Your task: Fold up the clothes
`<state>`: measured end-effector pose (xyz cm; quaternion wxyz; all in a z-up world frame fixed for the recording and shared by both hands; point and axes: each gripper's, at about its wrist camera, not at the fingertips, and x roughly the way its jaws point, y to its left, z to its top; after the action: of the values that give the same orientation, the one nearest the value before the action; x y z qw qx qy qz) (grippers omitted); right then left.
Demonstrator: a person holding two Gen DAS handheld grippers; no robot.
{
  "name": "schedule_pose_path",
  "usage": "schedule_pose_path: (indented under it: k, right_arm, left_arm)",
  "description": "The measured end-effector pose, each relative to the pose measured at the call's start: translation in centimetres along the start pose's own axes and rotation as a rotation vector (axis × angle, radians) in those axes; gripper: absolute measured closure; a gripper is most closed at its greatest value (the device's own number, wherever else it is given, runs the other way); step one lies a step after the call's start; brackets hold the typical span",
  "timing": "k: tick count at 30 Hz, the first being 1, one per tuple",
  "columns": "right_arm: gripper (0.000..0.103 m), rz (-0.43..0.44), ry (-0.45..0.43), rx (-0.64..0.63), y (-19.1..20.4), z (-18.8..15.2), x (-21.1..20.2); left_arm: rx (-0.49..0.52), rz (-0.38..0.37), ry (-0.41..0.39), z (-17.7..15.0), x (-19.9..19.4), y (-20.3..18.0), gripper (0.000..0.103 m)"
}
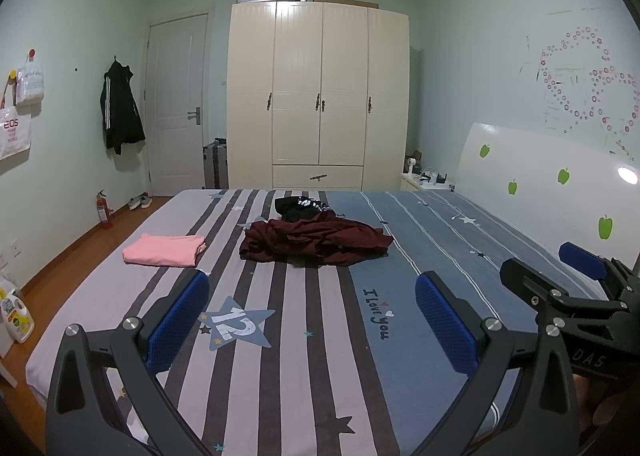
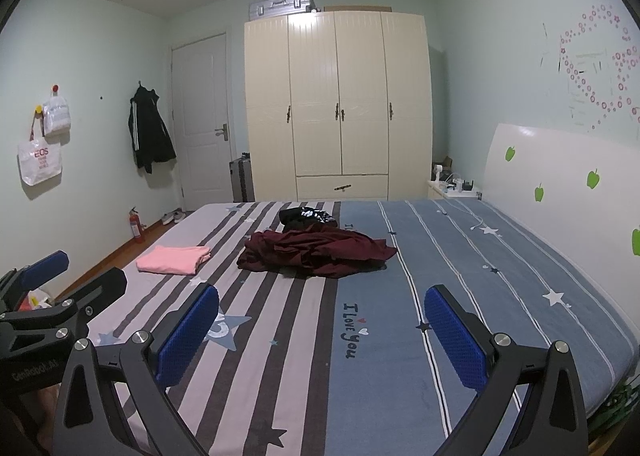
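With both my tongs, left (image 1: 312, 320) and right (image 2: 322, 330), wide open and empty, I should reach mid-bed (image 1: 420, 336) for the maroon heap's (image 1: 316, 242) edges, then spread it flat.

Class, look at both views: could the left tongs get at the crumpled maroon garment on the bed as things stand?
Probably yes. The left tongs stand open and empty, and only bare striped bedsheet lies between them and the maroon garment; they would have to move forward first.
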<state>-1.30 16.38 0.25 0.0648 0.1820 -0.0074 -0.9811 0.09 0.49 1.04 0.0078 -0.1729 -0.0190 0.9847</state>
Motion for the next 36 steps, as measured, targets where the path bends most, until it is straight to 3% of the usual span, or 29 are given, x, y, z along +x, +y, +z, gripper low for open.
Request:
schedule_pose_path:
  k: [36]
  right_arm:
    - [0.001, 0.009, -0.001, 0.005, -0.29, 0.49, -0.54]
  left_arm:
    - [0.000, -0.003, -0.009, -0.17, -0.09, 0.14, 0.001]
